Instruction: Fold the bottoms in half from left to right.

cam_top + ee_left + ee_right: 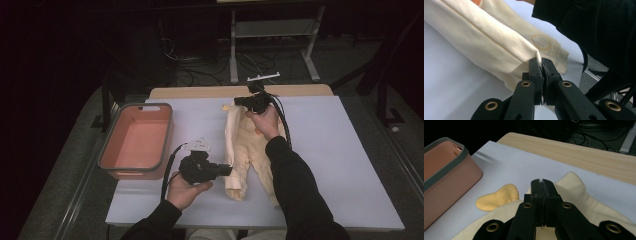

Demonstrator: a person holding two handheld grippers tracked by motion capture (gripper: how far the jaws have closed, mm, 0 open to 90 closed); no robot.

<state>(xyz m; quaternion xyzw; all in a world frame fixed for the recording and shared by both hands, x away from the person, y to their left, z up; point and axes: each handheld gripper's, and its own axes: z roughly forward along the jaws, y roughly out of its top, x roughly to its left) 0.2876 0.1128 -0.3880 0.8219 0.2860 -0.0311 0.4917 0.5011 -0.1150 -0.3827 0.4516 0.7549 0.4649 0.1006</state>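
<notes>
The cream garment (250, 150) lies lengthwise in the middle of the white bench (340, 165), soft and folded. The left gripper (541, 65) pinches its lower edge and the right gripper (541, 185) its ribbed top edge, fingers pressed together on cloth. A pink tub (136, 140) stands well apart at the left; the right side is bare.

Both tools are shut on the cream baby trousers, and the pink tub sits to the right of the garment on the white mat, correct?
Not quite. The pink tub sits to the left of the cream baby trousers, as the high view shows. The rest holds: the left tool pinches a leg's edge and the right tool is shut at the waistband end, on the white mat.
</notes>
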